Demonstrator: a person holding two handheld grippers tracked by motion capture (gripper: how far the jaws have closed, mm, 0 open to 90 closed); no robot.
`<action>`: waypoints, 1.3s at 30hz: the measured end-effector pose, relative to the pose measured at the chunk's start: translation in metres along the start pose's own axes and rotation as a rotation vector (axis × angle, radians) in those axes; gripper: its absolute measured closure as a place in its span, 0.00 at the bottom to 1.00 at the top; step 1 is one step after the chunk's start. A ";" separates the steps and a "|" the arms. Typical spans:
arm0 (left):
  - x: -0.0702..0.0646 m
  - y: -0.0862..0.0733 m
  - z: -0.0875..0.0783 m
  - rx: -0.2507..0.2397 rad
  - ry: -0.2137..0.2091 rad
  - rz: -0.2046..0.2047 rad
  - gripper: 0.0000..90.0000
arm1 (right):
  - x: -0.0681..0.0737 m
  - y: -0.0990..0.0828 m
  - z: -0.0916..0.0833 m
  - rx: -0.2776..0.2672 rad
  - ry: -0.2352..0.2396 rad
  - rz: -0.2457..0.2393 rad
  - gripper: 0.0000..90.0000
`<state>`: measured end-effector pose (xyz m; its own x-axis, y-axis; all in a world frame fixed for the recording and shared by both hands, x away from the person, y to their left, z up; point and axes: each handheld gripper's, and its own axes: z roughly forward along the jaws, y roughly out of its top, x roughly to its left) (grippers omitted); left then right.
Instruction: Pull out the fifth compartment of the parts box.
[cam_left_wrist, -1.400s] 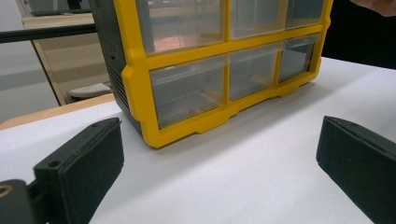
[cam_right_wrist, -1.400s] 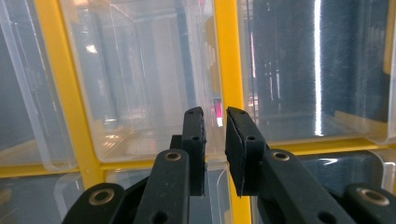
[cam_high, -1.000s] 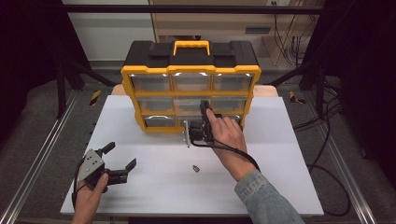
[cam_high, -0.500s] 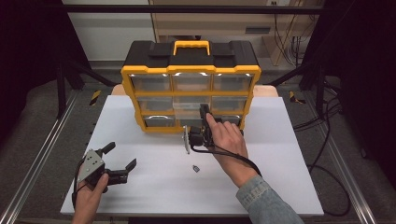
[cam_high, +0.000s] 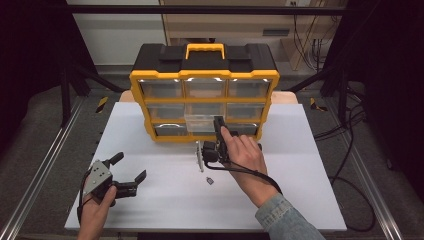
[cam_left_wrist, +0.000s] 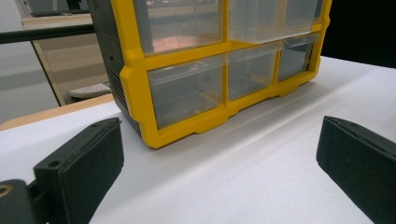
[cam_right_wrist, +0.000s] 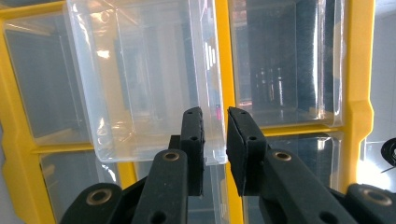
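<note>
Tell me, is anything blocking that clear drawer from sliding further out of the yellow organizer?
Nothing visible blocks it. The clear drawer sticks out over bare white table, with the right gripper shut on its front edge.

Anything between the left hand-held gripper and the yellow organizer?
Nothing: bare white table runs from the left hand-held gripper to the yellow organizer, as its own view and the high view show.

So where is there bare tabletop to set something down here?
The white tabletop is bare right of the right gripper and between both hands. It is crowded before the organizer: a drawer pulled out, a small part.
</note>
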<state>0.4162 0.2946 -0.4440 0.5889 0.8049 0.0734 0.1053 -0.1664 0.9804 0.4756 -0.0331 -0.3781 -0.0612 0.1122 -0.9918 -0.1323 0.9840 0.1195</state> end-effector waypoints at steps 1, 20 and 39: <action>0.000 0.000 0.000 0.000 0.000 0.000 0.01 | 0.001 0.000 -0.001 -0.004 0.001 0.002 0.85; 0.000 0.000 0.000 0.000 0.001 0.000 0.01 | 0.000 0.001 -0.011 -0.011 0.013 0.002 0.85; -0.001 0.000 0.000 0.000 0.000 0.001 0.01 | 0.000 -0.001 -0.023 -0.032 0.021 0.025 0.84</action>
<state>0.4159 0.2940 -0.4440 0.5891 0.8047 0.0740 0.1052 -0.1671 0.9803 0.4527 -0.0370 -0.3772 -0.0855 0.1339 -0.9873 -0.1619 0.9759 0.1464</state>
